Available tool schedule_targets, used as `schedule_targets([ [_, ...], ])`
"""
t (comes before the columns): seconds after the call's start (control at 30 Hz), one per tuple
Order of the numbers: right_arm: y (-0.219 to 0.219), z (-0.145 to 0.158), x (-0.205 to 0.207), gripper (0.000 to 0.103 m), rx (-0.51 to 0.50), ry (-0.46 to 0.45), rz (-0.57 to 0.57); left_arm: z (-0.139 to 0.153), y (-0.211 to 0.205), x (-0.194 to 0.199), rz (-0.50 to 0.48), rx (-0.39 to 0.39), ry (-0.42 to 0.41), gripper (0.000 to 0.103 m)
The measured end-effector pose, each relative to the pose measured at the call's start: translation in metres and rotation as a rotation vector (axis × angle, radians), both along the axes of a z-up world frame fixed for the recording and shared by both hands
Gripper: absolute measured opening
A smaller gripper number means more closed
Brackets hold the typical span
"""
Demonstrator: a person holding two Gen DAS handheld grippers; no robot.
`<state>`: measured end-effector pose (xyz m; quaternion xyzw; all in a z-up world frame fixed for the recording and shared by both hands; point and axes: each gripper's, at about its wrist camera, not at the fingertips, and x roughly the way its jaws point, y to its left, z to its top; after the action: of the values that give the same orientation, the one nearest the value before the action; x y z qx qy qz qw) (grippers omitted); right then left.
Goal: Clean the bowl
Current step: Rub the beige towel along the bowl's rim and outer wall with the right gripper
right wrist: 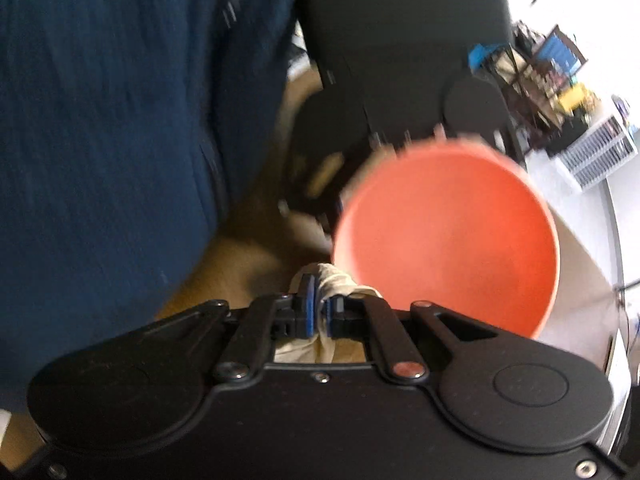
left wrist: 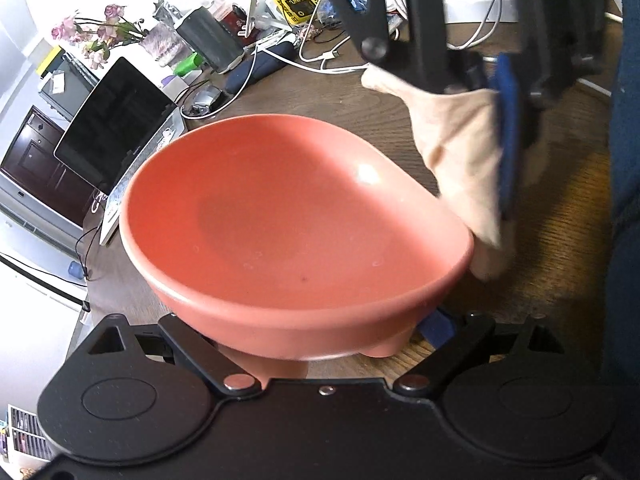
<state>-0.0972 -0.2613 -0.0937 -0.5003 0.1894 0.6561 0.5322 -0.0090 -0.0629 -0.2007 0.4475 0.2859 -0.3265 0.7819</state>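
A salmon-pink bowl (left wrist: pixel 280 220) is tilted toward the left wrist camera, above the wooden table (left wrist: pixel 560 248). My left gripper (left wrist: pixel 308 332) is shut on it from below, one blue pad (left wrist: pixel 438 326) showing at its lower right side while the other finger is hidden under it. My right gripper (right wrist: pixel 320 312) is shut on a bunched beige cloth (right wrist: pixel 336 276). In the left wrist view that cloth (left wrist: pixel 460 152) hangs against the outside of the bowl's right rim, pinched by the right gripper (left wrist: pixel 496 148). The right wrist view is blurred and shows the bowl (right wrist: pixel 448 240) to the right of the cloth.
An open laptop (left wrist: pixel 116 120) stands left of the bowl. Behind it are flowers (left wrist: pixel 100 36), a dark cylinder (left wrist: pixel 208 40) and white cables (left wrist: pixel 320 60) across the table's back. A person's blue clothing (right wrist: pixel 100 140) fills the left of the right wrist view.
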Motion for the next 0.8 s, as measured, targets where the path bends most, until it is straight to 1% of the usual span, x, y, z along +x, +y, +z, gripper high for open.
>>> schedule_targets([
  [0.13,0.015,0.015,-0.007,0.005,0.058,0.007,0.023,-0.001,0.002,-0.002,0.001,0.001,0.001,0.093],
  [0.3,0.024,0.027,-0.007,0.005,0.119,0.001,0.019,0.000,0.004,-0.003,0.010,-0.007,0.003,0.093],
  [0.43,0.030,0.045,0.006,0.005,0.194,-0.025,-0.032,0.000,0.004,-0.005,0.014,-0.016,0.000,0.093],
  [0.53,0.038,0.055,0.028,0.005,0.229,-0.071,-0.091,0.000,0.004,-0.005,0.024,-0.027,0.004,0.093],
  [0.6,0.038,0.055,0.038,0.005,0.232,-0.090,-0.126,0.001,0.005,-0.005,0.040,-0.041,0.013,0.093],
  [0.7,0.042,0.052,0.058,0.005,0.227,-0.106,-0.211,0.002,0.007,-0.005,0.052,-0.055,0.020,0.092],
  [0.8,0.030,0.040,0.067,0.005,0.186,-0.117,-0.249,0.001,0.006,-0.007,0.044,-0.048,0.010,0.092],
])
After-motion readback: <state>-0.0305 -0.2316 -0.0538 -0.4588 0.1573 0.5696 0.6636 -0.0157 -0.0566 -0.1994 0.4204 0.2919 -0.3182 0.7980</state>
